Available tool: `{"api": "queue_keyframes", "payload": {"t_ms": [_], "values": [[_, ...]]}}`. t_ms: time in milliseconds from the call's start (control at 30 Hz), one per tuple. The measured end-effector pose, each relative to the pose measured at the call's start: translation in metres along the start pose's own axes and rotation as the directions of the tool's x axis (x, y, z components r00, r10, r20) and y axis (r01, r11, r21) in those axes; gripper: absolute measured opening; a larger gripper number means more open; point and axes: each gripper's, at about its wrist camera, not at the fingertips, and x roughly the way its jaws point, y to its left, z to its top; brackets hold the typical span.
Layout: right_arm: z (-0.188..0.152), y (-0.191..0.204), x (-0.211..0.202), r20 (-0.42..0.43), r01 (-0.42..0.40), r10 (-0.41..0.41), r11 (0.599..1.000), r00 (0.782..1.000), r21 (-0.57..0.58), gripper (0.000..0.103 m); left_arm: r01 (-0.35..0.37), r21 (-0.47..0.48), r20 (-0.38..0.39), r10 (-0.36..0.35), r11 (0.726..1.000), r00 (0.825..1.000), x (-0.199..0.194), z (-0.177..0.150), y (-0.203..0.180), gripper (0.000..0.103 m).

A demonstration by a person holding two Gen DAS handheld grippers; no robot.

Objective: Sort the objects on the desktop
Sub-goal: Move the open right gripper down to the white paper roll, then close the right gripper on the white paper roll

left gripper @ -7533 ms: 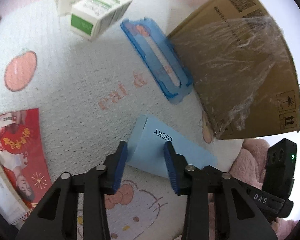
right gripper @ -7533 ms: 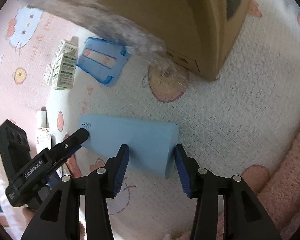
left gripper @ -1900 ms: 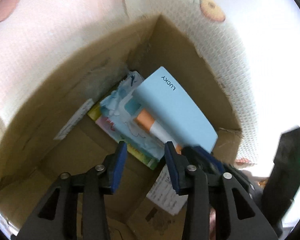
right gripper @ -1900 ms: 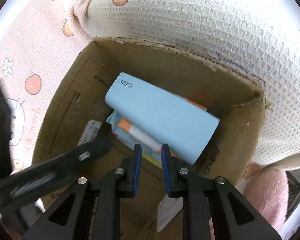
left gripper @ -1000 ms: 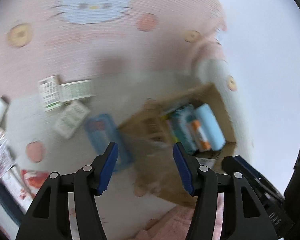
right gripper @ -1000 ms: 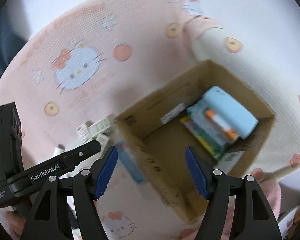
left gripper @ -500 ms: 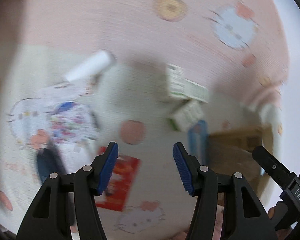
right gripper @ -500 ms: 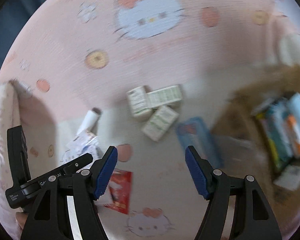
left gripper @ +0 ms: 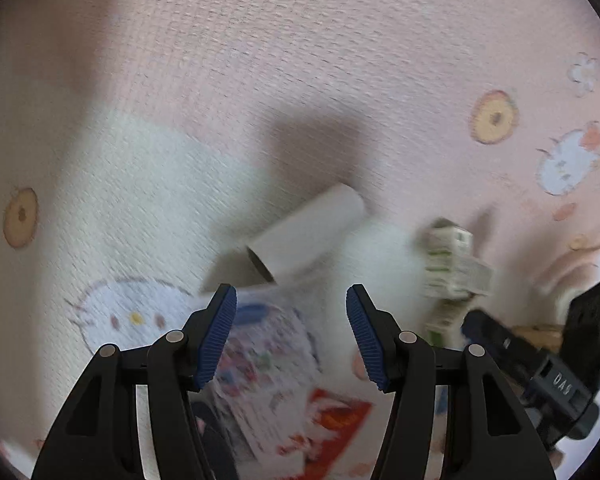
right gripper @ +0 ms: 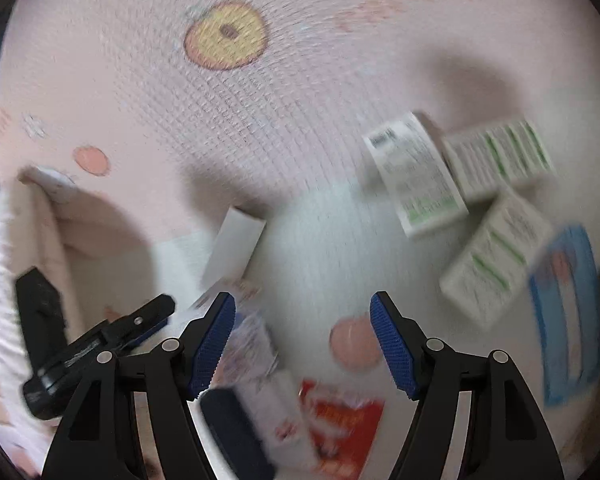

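Left gripper [left gripper: 287, 336] gapes wide and empty above the blanket [left gripper: 260, 80], pointing down at a white tube [left gripper: 306, 234] that lies slantwise, its dark open end toward the jaws, just past a printed packet [left gripper: 268, 364]. Right gripper [right gripper: 302, 340] is equally wide and empty, tilted down over the blanket; three white boxes [right gripper: 420, 176] cluster to the right, a blue case [right gripper: 568, 320] beyond them; motion-blurred

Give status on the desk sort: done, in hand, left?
Done: nothing these views can confirm. In hand: nothing; left gripper and right gripper are both open. Left on the blanket: white roll, three green-white boxes, blue tray, red card.
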Motion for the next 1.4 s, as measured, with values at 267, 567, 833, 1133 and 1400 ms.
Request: {"api": "queue_keyframes", "payload": {"t_ms": [267, 567, 833, 1133, 1400], "values": [[0.046, 0.029, 0.056, -0.009, -0.154, 0.154, 0.980, 0.988, -0.126, 0.068, 0.145, -0.230, 0.023, -0.144, 0.962, 0.989, 0.026, 0.008, 0.029, 0.038], [0.070, 0.026, 0.105, -0.010, -0.146, 0.146, 0.986, 0.989, -0.076, 0.041, 0.200, -0.385, 0.048, -0.197, 0.901, 0.979, 0.042, -0.002, 0.058, 0.028], [0.070, 0.022, 0.130, -0.079, -0.183, 0.179, 0.982, 0.981, -0.047, 0.042, 0.175, -0.338, 0.063, -0.163, 0.925, 0.985, 0.045, 0.000, 0.043, 0.029], [0.057, 0.022, 0.123, -0.075, -0.284, 0.280, 0.958, 0.957, -0.041, 0.042, 0.163, -0.312, 0.071, -0.148, 0.936, 0.986, 0.042, -0.002, 0.036, 0.029], [0.024, 0.030, 0.124, -0.080, -0.243, 0.234, 0.960, 0.969, -0.140, 0.041, 0.153, -0.242, 0.084, -0.137, 0.958, 0.987, 0.046, -0.027, 0.008, 0.028]]}}
